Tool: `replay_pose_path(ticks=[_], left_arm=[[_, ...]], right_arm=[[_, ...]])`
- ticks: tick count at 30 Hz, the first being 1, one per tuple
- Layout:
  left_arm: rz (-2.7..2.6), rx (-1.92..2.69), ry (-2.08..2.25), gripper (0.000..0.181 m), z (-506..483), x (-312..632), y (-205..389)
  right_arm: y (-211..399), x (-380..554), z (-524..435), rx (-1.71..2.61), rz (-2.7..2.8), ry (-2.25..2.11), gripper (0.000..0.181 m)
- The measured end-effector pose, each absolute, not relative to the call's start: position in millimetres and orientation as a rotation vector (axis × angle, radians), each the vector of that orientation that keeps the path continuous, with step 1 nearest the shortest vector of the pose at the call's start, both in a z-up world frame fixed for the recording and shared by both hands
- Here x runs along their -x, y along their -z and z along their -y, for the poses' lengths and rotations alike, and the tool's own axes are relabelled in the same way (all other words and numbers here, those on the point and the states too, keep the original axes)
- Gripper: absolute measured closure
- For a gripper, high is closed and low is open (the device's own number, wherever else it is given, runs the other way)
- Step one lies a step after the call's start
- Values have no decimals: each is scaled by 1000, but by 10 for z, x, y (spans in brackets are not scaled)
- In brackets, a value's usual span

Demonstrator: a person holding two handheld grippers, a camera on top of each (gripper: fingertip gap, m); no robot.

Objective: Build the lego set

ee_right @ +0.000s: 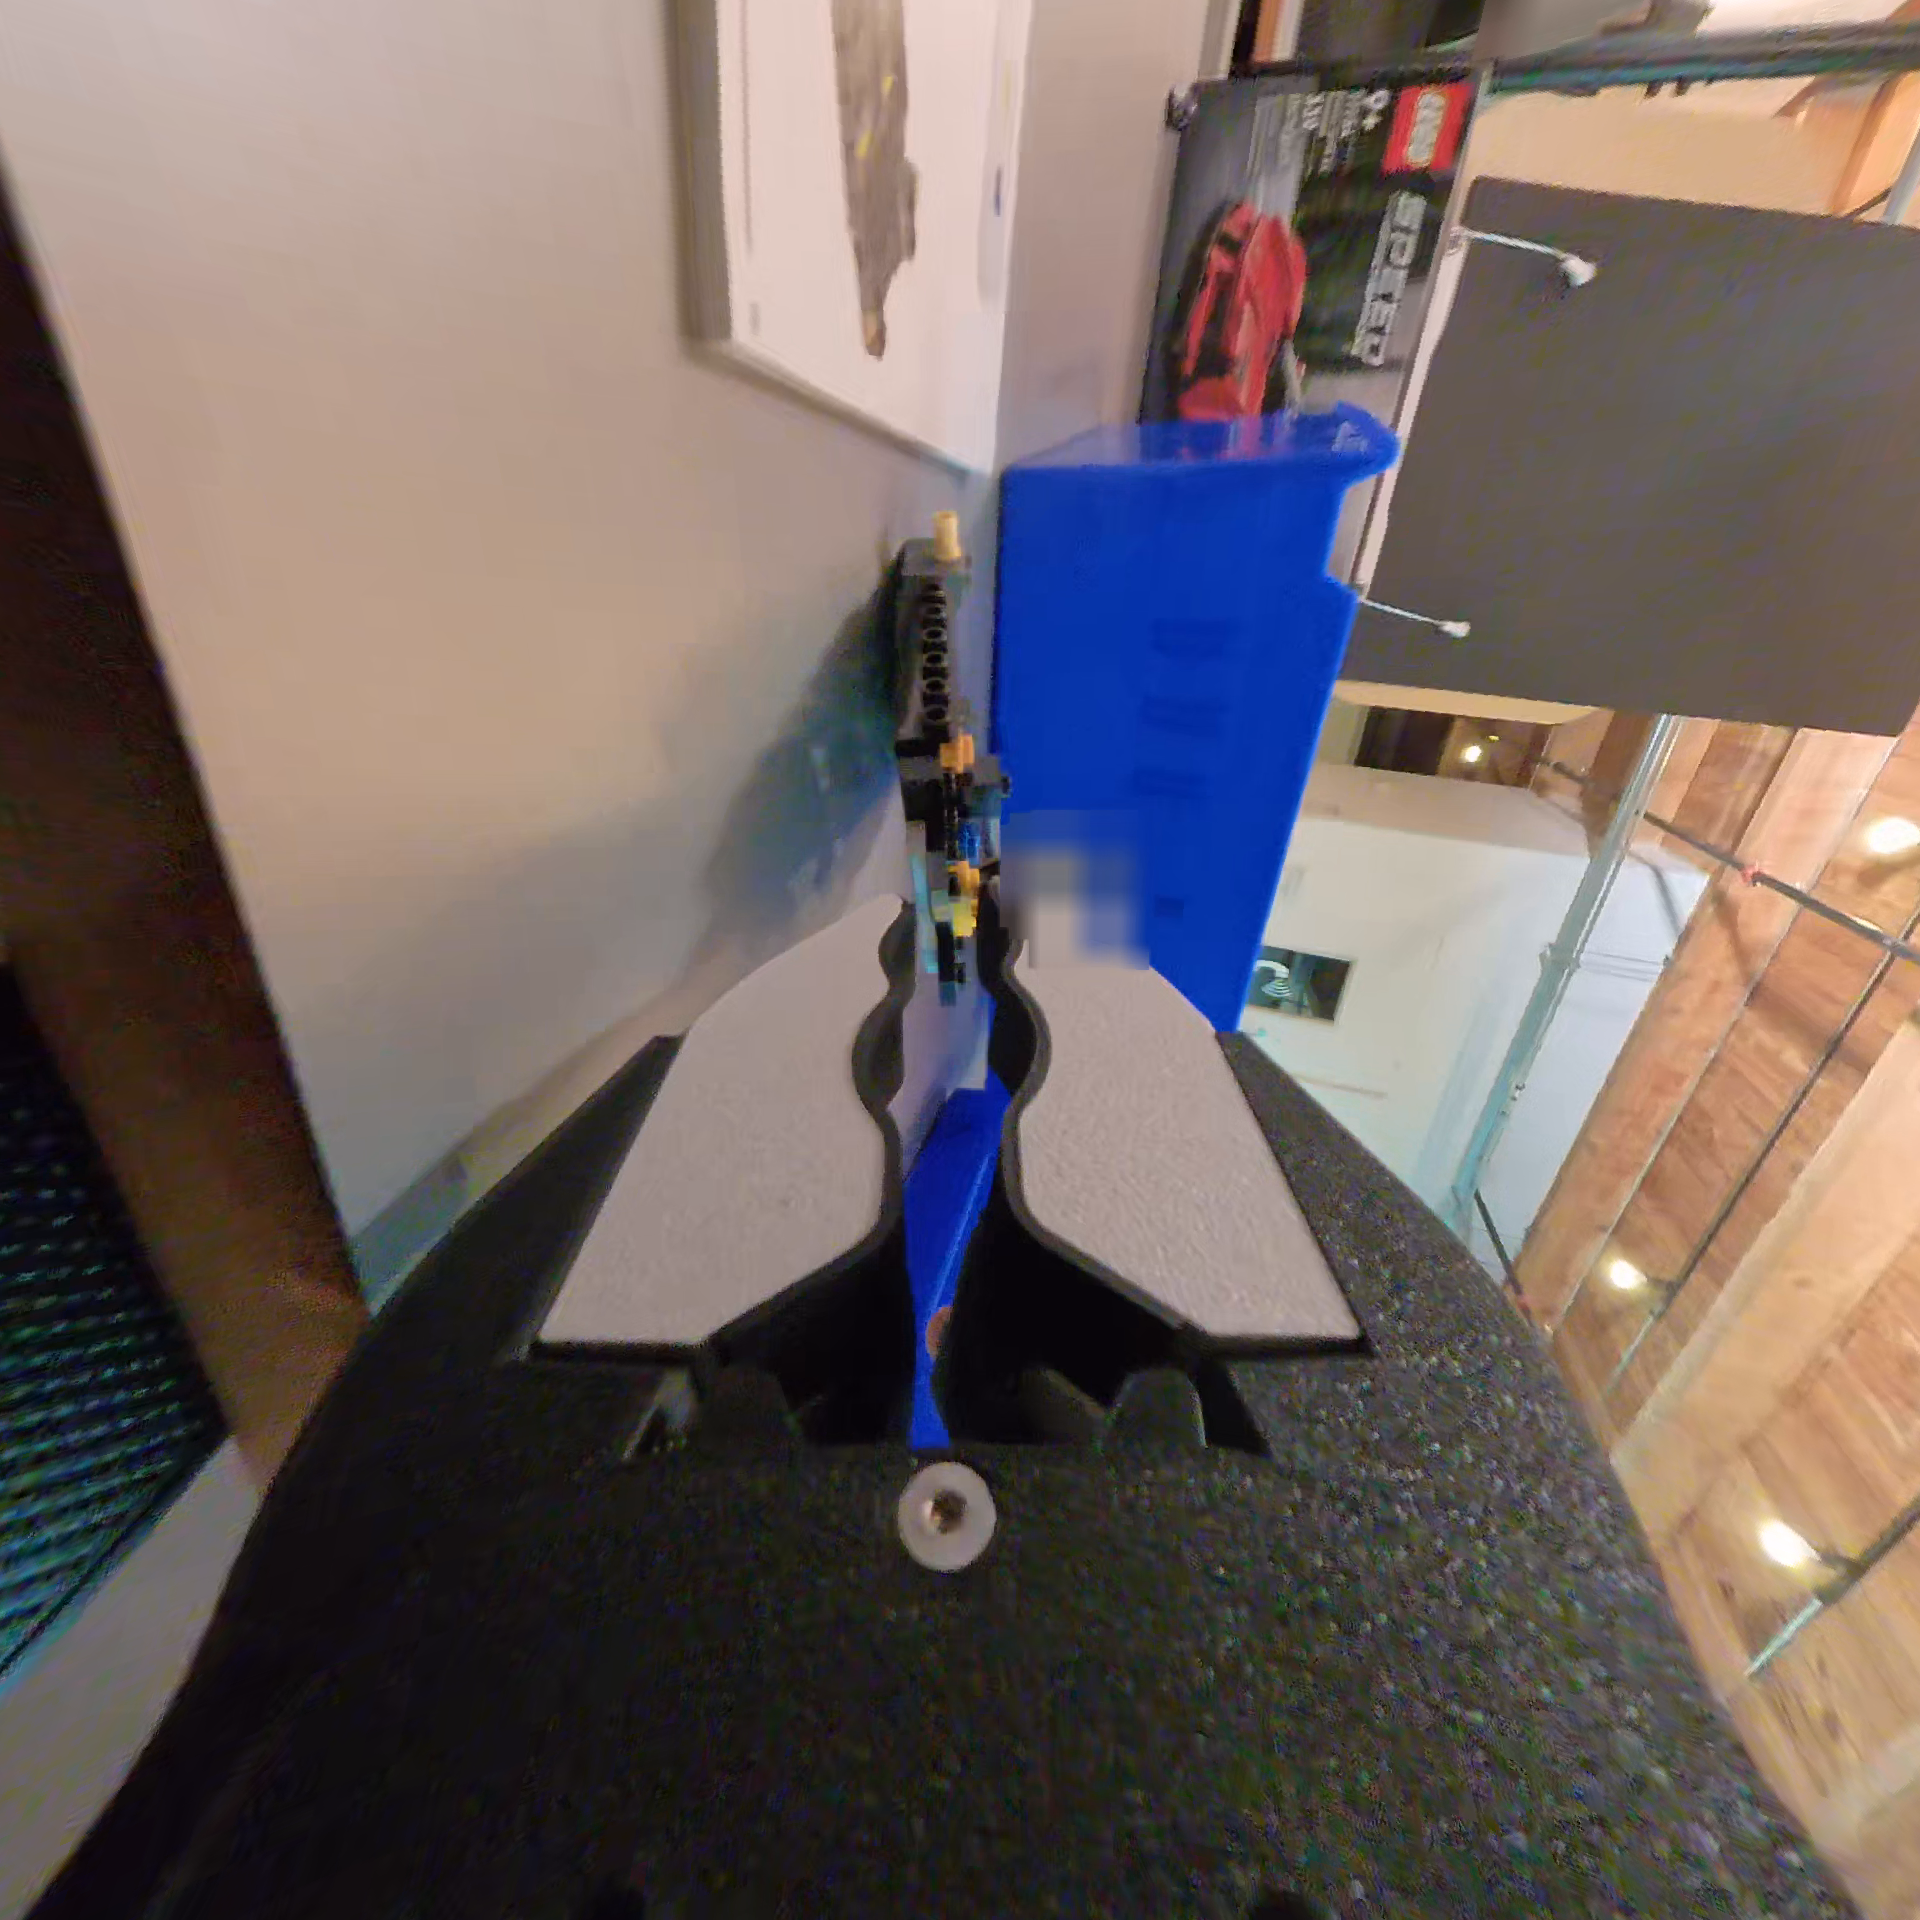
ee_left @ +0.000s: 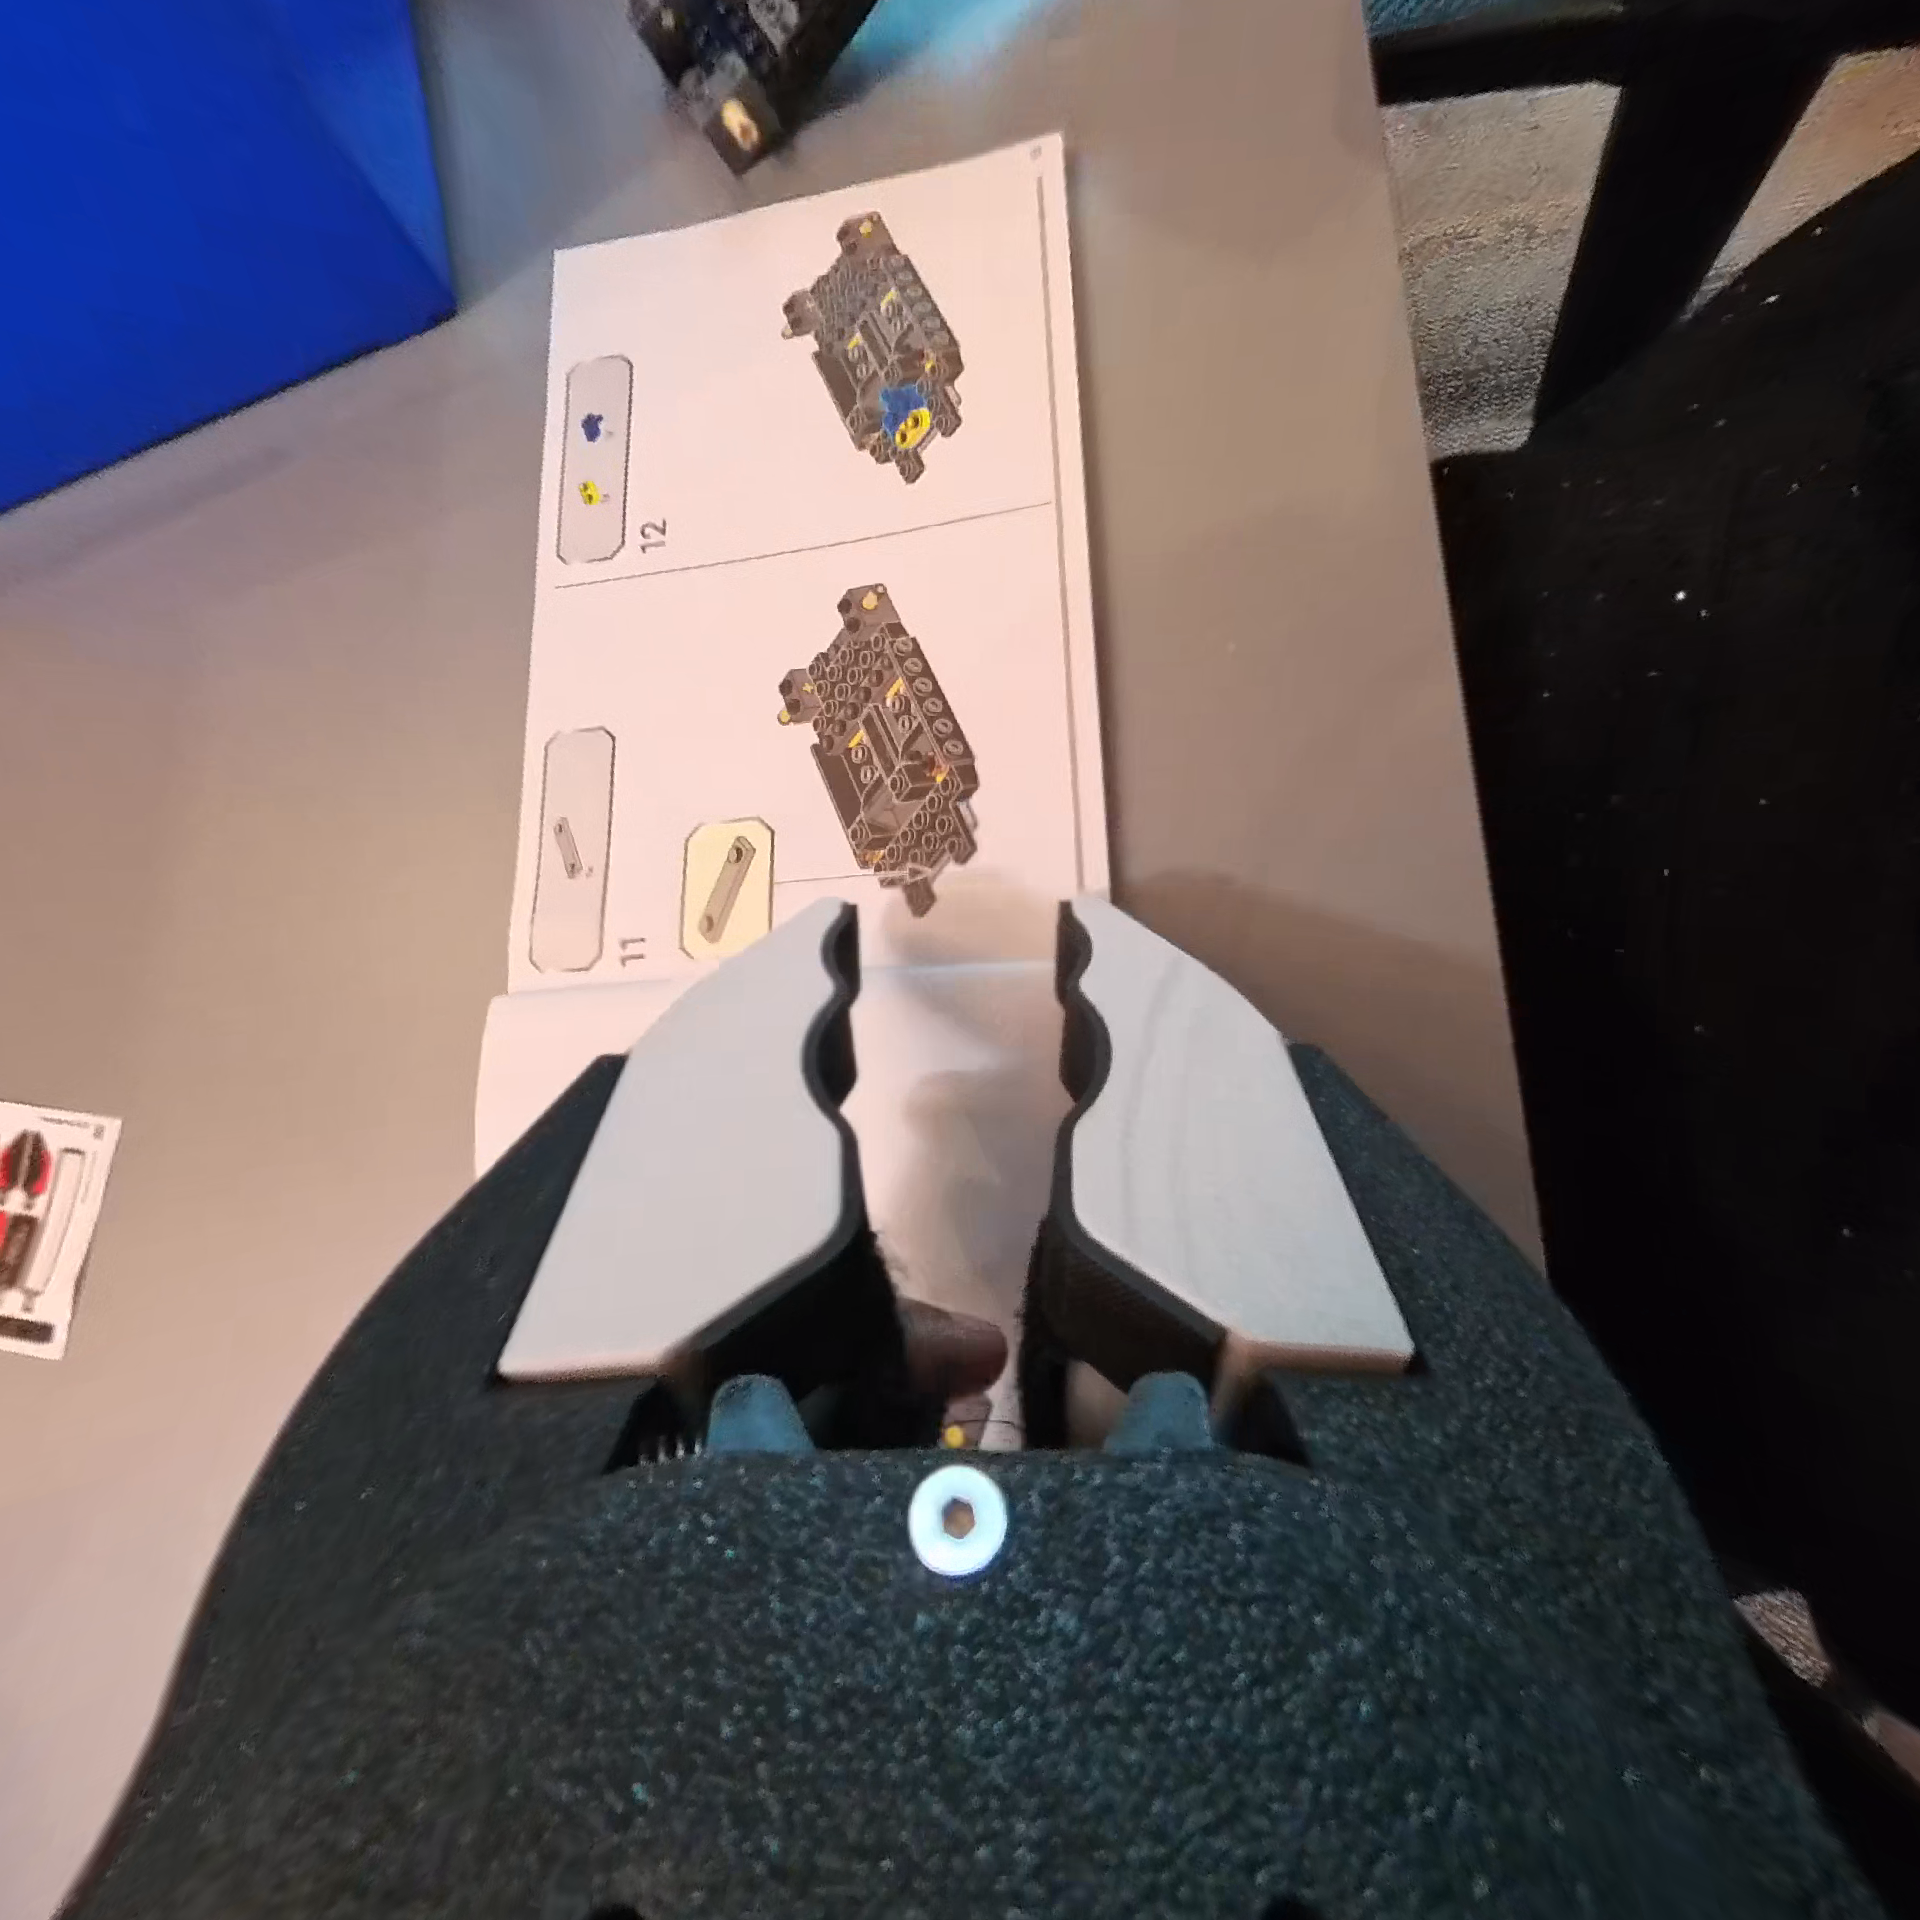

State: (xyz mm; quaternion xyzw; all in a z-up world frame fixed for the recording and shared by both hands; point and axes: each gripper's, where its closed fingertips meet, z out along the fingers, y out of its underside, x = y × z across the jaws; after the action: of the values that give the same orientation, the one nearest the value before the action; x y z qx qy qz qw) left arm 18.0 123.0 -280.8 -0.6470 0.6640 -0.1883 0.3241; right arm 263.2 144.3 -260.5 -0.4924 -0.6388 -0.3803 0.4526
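Observation:
A dark grey Lego assembly (ee_right: 940,675) with yellow and blue pins lies along the grey table (ee_right: 468,520) beside a blue bin (ee_right: 1164,644). My right gripper (ee_right: 951,940) has its jaws closed narrowly on the near end of the assembly. The assembly also shows blurred at the top of the left wrist view (ee_left: 727,94). My left gripper (ee_left: 956,920) is open and empty, hovering over the near edge of the open instruction booklet (ee_left: 810,540), which shows two build steps.
The blue bin (ee_left: 208,229) stands at the table's far left. A sticker sheet (ee_left: 42,1236) lies at the left edge. A black chair (ee_left: 1683,727) stands past the table's right edge. The Lego box (ee_right: 1299,239) stands behind the bin. My right fingertips sit around 25 centimeters from my left ones.

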Motion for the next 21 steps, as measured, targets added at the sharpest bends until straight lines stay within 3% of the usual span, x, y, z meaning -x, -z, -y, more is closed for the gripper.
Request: replay_pose_path(ticks=[1,10,16,21], left_arm=[[-1737,1688,500,141,-1206,-224,2780],[-1642,1697,580,140,-1141,-589,2771],[-1614,1743,621,155,-1173,-568,2857],[-1659,1731,701,145,-1099,-554,2887]], right_arm=[[2666,-2638,-1419,1259,1602,908,170],[2797,-2636,-1233,1674,1598,396,154],[2570,-2091,-963,1972,1265,-522,112],[2863,-1677,-960,2045,1280,-561,92]])
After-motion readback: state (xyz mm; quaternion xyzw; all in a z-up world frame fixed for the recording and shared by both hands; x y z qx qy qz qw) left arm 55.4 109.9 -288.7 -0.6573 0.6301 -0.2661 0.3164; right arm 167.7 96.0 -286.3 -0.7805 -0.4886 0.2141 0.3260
